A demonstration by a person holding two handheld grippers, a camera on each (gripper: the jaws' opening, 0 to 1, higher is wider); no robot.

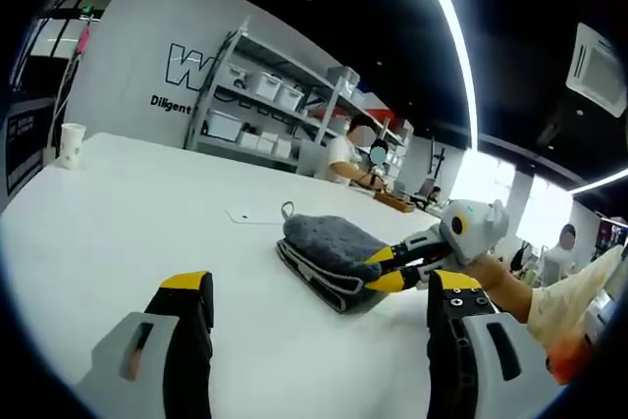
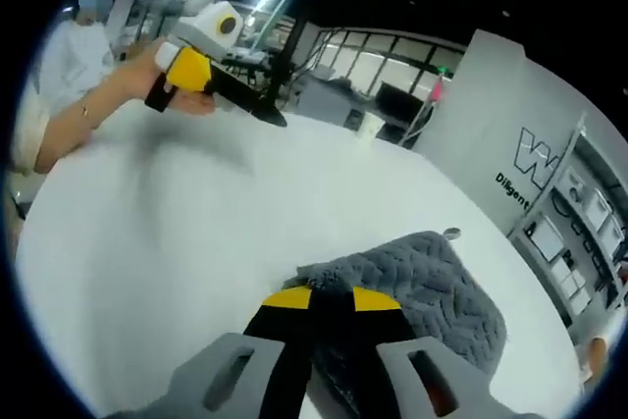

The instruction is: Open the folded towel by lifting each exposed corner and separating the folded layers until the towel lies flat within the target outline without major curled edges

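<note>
A grey folded towel (image 1: 329,240) lies on the white table (image 1: 118,233), its top layer plush and a darker striped layer (image 1: 319,280) showing under it. My right gripper (image 1: 381,268) reaches in from the right and is shut on the towel's near edge. In the right gripper view its yellow-tipped jaws (image 2: 334,298) stand pressed together over the edge of the towel (image 2: 437,282). My left gripper (image 1: 321,284) hovers open and wide in front of the towel, holding nothing. A hand holds the left gripper (image 2: 263,105) well above the table, far from the towel.
A paper cup (image 1: 72,142) stands near the table's far left edge. A small flat white card (image 1: 245,215) lies behind the towel. Shelving with boxes (image 1: 270,105) and seated people are beyond the table. Bare tabletop (image 2: 196,213) spreads around the towel.
</note>
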